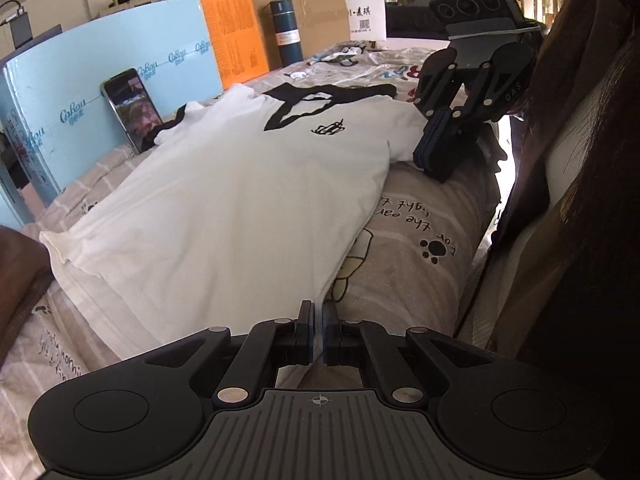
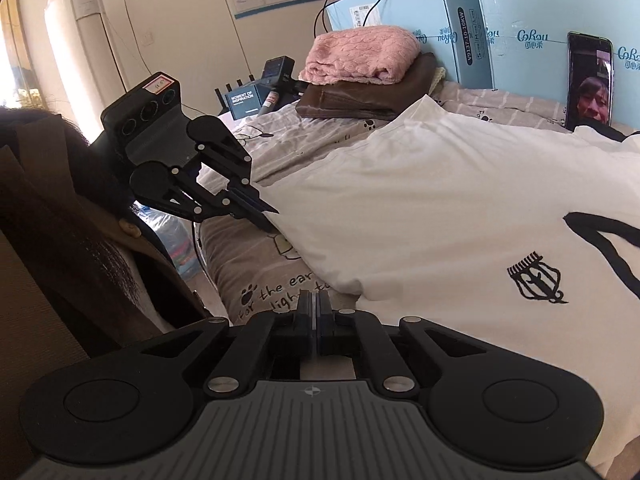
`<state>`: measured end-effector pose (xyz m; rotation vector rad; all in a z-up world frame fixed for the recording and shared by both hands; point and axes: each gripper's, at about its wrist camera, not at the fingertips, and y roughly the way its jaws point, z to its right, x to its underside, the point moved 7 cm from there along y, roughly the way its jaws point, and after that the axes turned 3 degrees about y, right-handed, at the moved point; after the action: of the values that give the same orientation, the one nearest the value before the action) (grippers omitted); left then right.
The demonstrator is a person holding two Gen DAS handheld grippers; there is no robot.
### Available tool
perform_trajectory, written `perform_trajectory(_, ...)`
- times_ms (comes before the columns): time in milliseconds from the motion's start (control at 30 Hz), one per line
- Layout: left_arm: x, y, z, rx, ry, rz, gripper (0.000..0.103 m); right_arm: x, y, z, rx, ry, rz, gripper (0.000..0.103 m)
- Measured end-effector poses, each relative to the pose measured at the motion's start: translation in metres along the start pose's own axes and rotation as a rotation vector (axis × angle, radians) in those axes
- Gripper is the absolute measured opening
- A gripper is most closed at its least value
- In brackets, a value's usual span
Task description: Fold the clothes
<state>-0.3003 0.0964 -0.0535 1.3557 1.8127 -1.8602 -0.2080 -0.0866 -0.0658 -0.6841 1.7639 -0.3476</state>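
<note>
A white T-shirt (image 1: 224, 200) lies spread on the bed (image 1: 420, 216). The left gripper (image 1: 319, 322), jaws together, pinches its near-edge hem; the right gripper (image 2: 316, 312), jaws together, rests at its sleeve.

The white shirt (image 2: 440, 208) runs off the right wrist view's right edge.

**A bed under a printed grey-beige cover, and what rests on it**

The bed's grey-beige cotton cover (image 1: 424, 216), striped and printed with black paw marks and handwriting, carries a white short-sleeved T-shirt with black collar trim (image 1: 224, 200), spread flat. At the far side a black smartphone (image 2: 589, 80) stands on the cover, propped against pale blue cardboard boxes (image 2: 520, 40). Near a corner lies a folded dark brown garment (image 2: 360, 100) with a folded pink knitted blanket (image 2: 360, 54) stacked on top.
</note>
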Motion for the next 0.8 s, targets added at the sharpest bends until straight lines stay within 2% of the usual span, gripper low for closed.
perform_trajectory(33,-0.002,-0.004,0.000,-0.018,-0.012,0.023,0.006,0.001,-0.003,-0.003,0.013,-0.005,0.020,0.004)
perform_trajectory(67,-0.006,-0.008,0.000,-0.045,-0.012,0.051,0.007,0.001,-0.010,-0.003,0.043,-0.002,0.050,0.014)
perform_trajectory(100,-0.012,-0.010,0.002,-0.064,-0.007,0.082,0.008,0.001,-0.016,-0.002,0.077,0.003,0.081,0.034)
perform_trajectory(133,-0.020,-0.011,0.005,-0.066,0.001,0.111,0.011,0.002,-0.024,-0.001,0.112,0.005,0.108,0.042)
perform_trajectory(200,-0.036,-0.006,0.017,-0.046,0.043,0.164,0.016,0.005,-0.038,0.002,0.170,0.018,0.153,0.045)
perform_trajectory(300,-0.062,0.014,0.038,0.009,0.087,0.253,0.017,0.019,-0.060,0.009,0.242,0.084,0.216,0.050)
perform_trajectory(367,-0.075,0.028,0.048,0.063,0.072,0.301,0.018,0.030,-0.075,0.014,0.298,0.145,0.259,0.055)
perform_trajectory(467,-0.083,0.048,0.059,0.199,-0.004,0.308,0.022,0.053,-0.098,0.023,0.391,0.264,0.317,0.058)
perform_trajectory(567,-0.076,0.063,0.064,0.290,-0.111,0.280,0.043,0.079,-0.116,0.031,0.435,0.393,0.373,0.060)
perform_trajectory(633,-0.072,0.066,0.062,0.366,-0.218,0.289,0.077,0.096,-0.123,0.037,0.434,0.489,0.410,0.060)
perform_trajectory(700,-0.069,0.066,0.057,0.424,-0.316,0.305,0.089,0.105,-0.124,0.044,0.382,0.571,0.454,0.060)
perform_trajectory(800,-0.070,0.078,0.045,0.516,-0.513,0.310,0.092,0.107,-0.122,0.051,0.302,0.640,0.504,0.060)
